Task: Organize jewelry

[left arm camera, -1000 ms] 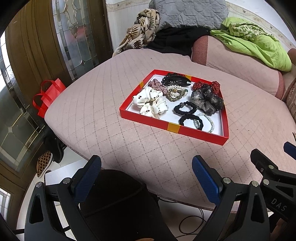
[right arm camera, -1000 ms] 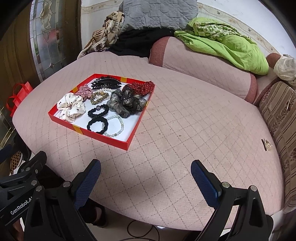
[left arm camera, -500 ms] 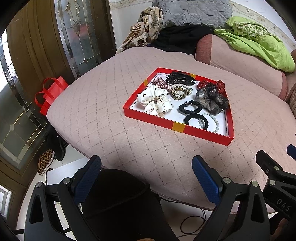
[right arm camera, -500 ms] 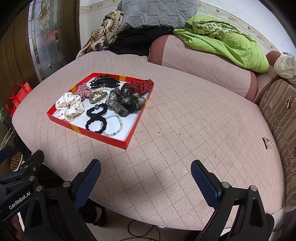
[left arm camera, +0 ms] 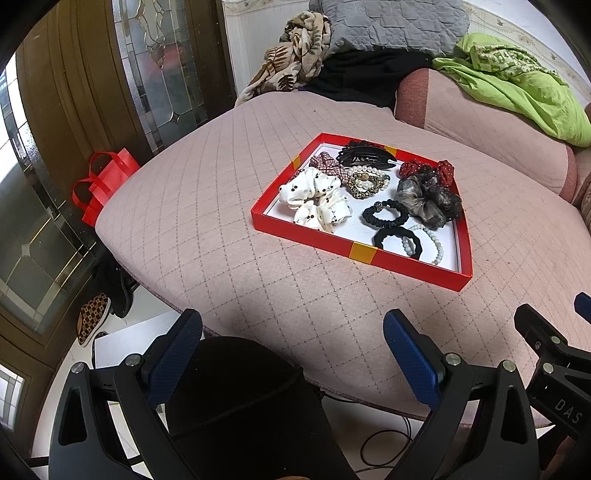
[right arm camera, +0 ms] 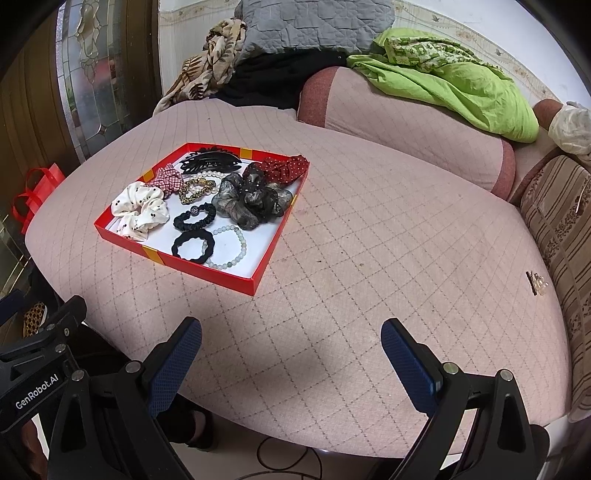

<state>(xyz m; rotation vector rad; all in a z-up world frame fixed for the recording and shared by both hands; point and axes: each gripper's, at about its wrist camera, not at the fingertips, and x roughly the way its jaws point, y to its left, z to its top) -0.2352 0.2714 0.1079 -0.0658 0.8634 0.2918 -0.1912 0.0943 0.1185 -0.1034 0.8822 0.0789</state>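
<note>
A red tray (left arm camera: 332,245) (right arm camera: 201,266) lies on the pink quilted bed. It holds a white dotted scrunchie (left arm camera: 317,199) (right arm camera: 142,210), black hair ties (left arm camera: 386,214) (right arm camera: 194,247), a pale bead bracelet (left arm camera: 432,240) (right arm camera: 231,245), a grey scrunchie (left arm camera: 424,201) (right arm camera: 247,201), a red dotted scrunchie (right arm camera: 282,168), a black claw clip (left arm camera: 364,155) (right arm camera: 210,160) and a leopard tie (left arm camera: 364,184). My left gripper (left arm camera: 291,343) is open and empty near the bed's front edge. My right gripper (right arm camera: 291,345) is open and empty over the bed's front. A small hair clip (right arm camera: 535,282) lies alone at far right.
A green cloth (right arm camera: 443,85), grey quilt (right arm camera: 314,26) and patterned cloth (left arm camera: 295,70) are piled at the back. A red bag (left arm camera: 103,184) hangs by the wooden door at left. A striped cushion (right arm camera: 557,229) lies at right. Shoes (left arm camera: 92,317) sit on the floor.
Both grippers have moved slightly forward toward the tray, which appears a little larger and higher in both views. Jaws stay open.
</note>
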